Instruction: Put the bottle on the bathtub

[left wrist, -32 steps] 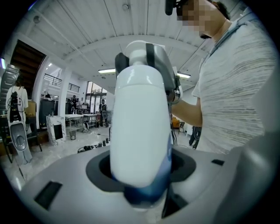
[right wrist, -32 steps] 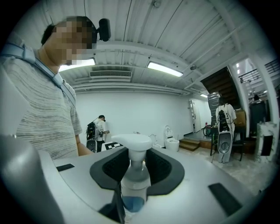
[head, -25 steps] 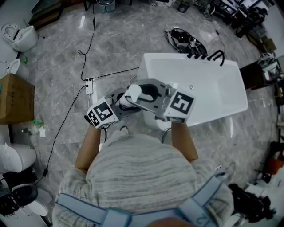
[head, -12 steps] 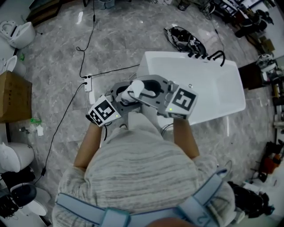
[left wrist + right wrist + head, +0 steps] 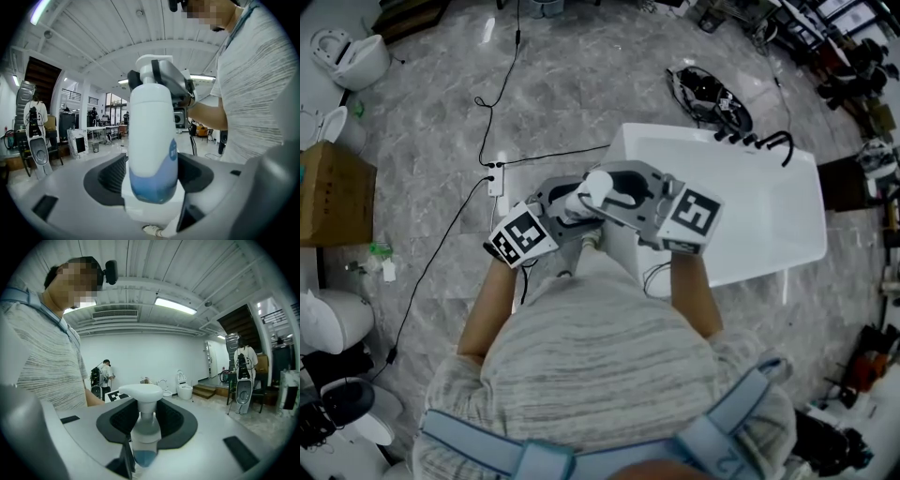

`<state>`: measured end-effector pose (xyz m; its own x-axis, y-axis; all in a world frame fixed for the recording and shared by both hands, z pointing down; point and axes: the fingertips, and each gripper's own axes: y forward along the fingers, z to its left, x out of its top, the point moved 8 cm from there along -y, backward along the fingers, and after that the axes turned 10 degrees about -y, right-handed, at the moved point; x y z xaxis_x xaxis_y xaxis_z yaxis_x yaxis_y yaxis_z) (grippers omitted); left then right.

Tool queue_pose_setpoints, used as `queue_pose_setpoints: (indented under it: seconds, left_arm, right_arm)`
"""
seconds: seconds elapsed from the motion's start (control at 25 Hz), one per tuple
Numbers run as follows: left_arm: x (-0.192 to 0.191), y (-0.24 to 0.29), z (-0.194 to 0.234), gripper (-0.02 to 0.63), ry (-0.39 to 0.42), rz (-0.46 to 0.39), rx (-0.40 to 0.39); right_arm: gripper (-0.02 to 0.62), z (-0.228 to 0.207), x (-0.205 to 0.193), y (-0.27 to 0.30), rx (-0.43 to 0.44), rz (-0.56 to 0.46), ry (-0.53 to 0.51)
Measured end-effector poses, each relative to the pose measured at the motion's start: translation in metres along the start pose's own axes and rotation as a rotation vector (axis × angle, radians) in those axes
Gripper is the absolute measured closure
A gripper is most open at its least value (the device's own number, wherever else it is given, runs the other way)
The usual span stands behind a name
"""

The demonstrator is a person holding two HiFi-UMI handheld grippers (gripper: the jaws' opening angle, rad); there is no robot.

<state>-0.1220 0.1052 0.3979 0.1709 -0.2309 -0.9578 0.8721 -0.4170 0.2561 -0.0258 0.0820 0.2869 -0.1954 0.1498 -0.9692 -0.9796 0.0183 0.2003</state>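
Note:
A white pump bottle (image 5: 595, 186) with a blue base hangs in front of the person's chest, off the near left end of the white bathtub (image 5: 806, 248). My right gripper (image 5: 607, 190) is shut on the bottle's neck (image 5: 146, 420), just under the pump head (image 5: 140, 392). My left gripper (image 5: 570, 204) comes from the other side, with the bottle's body (image 5: 150, 122) between its jaws. Those jaws have just been opening, and their black pads (image 5: 110, 176) stand beside the body with small gaps.
A black tap (image 5: 773, 142) stands on the tub's far rim. On the marble floor lie a black cable (image 5: 487, 112), a power strip (image 5: 497, 178) and a dark bundle (image 5: 712, 94). A cardboard box (image 5: 333, 192) and toilets (image 5: 352, 56) stand at the left.
The tub and floor have slid rightwards in the head view. Both grippers and the bottle stay together near the tub's left end. The left gripper's jaws have spread.

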Motion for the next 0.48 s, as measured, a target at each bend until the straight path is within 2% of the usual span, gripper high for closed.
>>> queue_pose_setpoints:
  seconds: [0.16, 0.36, 0.48]
  left_arm:
    - [0.001, 0.021, 0.032, 0.299, -0.005, 0.048, 0.003]
    - [0.016, 0.049, 0.075, 0.298, -0.018, 0.061, 0.005]
    - [0.029, 0.062, 0.098, 0.298, -0.015, 0.061, 0.005]
  right_arm:
    - [0.48, -0.038, -0.007, -0.006, -0.006, -0.007, 0.001]
    - [0.48, -0.088, -0.009, -0.021, -0.013, 0.001, 0.02]
    - [0.48, -0.119, -0.007, -0.028, -0.026, -0.054, 0.018]
